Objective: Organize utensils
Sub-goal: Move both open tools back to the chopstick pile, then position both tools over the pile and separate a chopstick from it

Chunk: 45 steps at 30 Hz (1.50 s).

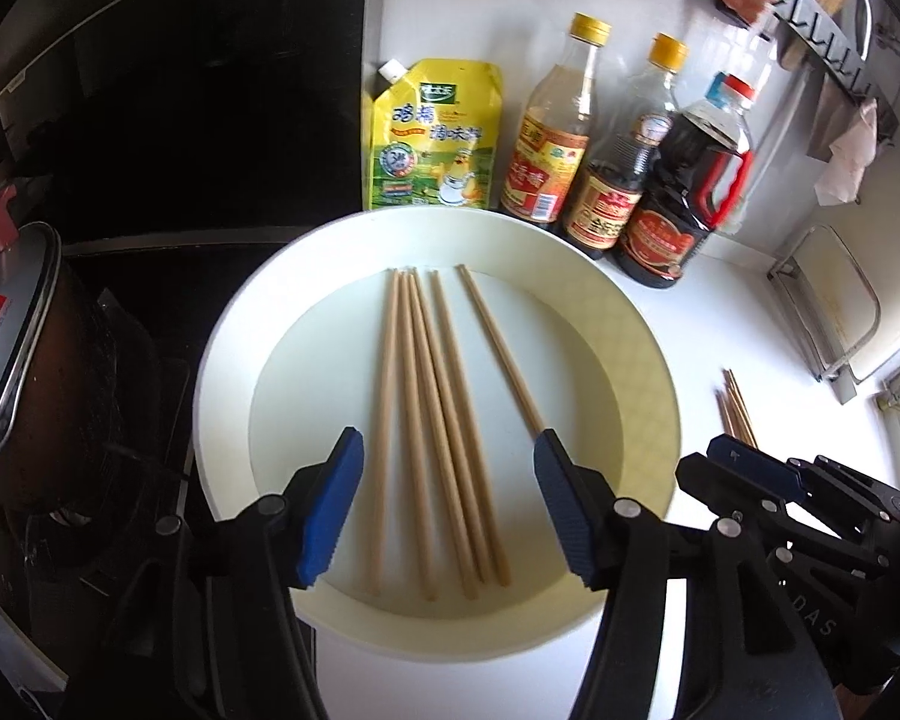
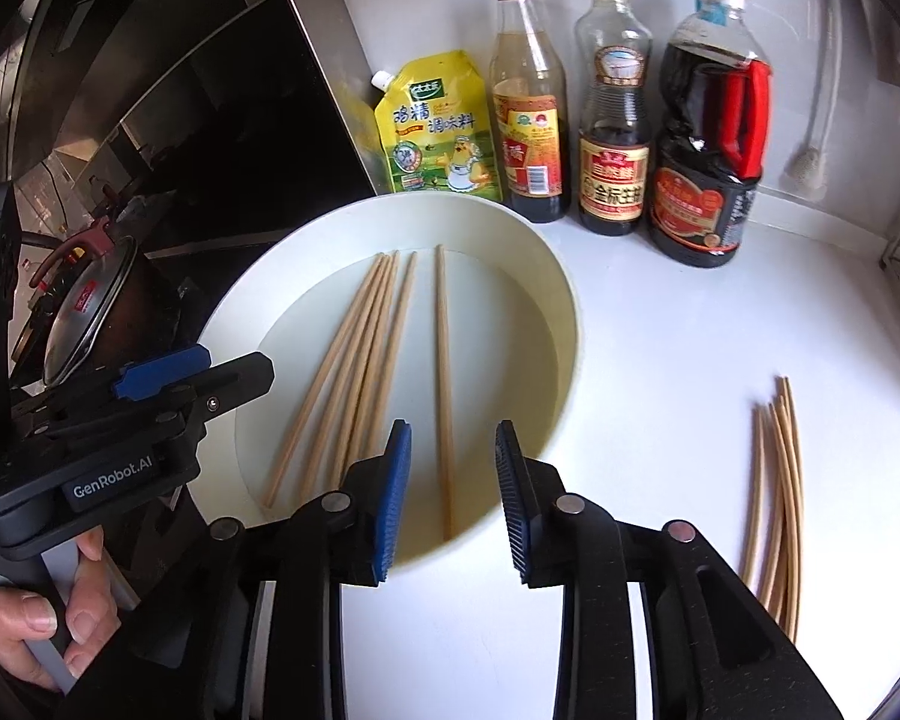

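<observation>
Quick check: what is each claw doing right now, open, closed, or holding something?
Left claw: open, holding nothing, above the chopsticks in the white bowl.
Right claw: open, holding nothing.

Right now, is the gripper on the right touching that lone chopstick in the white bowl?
Apart. In the right wrist view the right gripper stands open above the lone chopstick, with clear gaps on both sides; neither pad presses on it.

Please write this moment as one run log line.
left gripper: open, empty | right gripper: open, empty | chopsticks: five in white basin | more chopsticks: on counter
</observation>
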Each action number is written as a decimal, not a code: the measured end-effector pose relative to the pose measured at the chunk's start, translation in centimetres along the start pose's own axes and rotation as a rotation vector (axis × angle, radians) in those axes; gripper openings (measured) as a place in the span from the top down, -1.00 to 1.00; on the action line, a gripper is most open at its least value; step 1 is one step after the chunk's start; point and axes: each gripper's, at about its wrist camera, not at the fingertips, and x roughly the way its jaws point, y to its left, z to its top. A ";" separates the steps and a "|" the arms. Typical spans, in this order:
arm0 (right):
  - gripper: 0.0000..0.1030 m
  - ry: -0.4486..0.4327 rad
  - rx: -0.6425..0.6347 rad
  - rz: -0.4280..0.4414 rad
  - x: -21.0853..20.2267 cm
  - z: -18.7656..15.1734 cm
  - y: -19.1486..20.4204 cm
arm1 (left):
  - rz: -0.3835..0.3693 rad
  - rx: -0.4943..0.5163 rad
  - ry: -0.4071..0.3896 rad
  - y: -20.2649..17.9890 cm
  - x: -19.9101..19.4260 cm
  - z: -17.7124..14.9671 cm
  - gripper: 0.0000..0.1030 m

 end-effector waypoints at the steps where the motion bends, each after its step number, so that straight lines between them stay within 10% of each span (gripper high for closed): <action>1: 0.45 0.002 0.007 -0.003 -0.3 -0.4 -0.4 | -0.004 0.004 0.004 -0.4 -0.1 -0.3 -0.13; 33: 0.30 -0.010 0.200 -0.190 -5.4 -10.2 -22.4 | -0.125 0.098 0.089 -20.3 4.1 -5.7 -0.20; 45: 0.26 -0.008 0.135 -0.138 -3.9 -11.1 -23.4 | -0.098 0.116 0.077 -23.6 6.4 -8.8 -0.20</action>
